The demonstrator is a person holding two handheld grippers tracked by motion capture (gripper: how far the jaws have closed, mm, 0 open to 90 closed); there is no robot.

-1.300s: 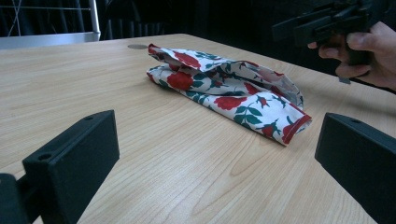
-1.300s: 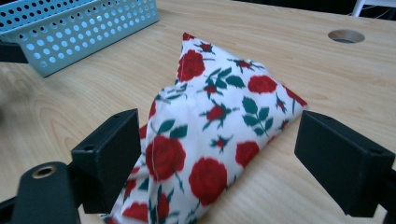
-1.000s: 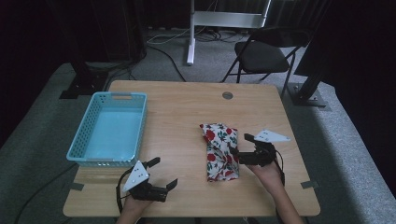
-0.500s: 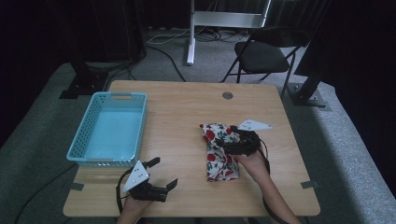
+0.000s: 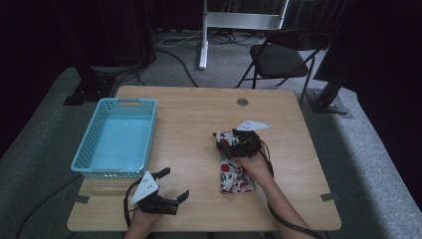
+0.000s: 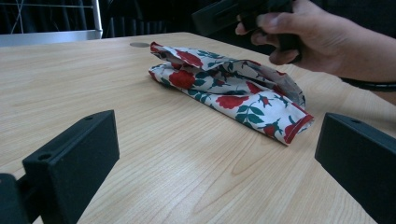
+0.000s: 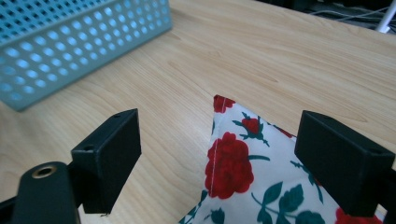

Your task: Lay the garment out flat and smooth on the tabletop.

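A folded white cloth with red roses (image 5: 234,177) (image 6: 233,88) lies right of the table's middle, its long side running away from me. My right gripper (image 5: 222,144) hovers over the cloth's far end with its jaws pointing left, open; in the right gripper view (image 7: 219,149) the cloth's corner (image 7: 233,158) lies between and below the jaws. My left gripper (image 5: 174,184) rests near the table's front edge, open and holding nothing. Its own view (image 6: 215,154) looks across bare wood at the cloth, with the right hand (image 6: 317,37) above it.
A light blue perforated basket (image 5: 82,149) (image 7: 70,37) stands on the table's left side with nothing in it. A round grommet (image 5: 242,101) sits in the tabletop at the back. A folding chair (image 5: 278,59) stands beyond the table.
My right gripper has moved from the cloth's right side up and left over its far end. The left gripper has stayed put.
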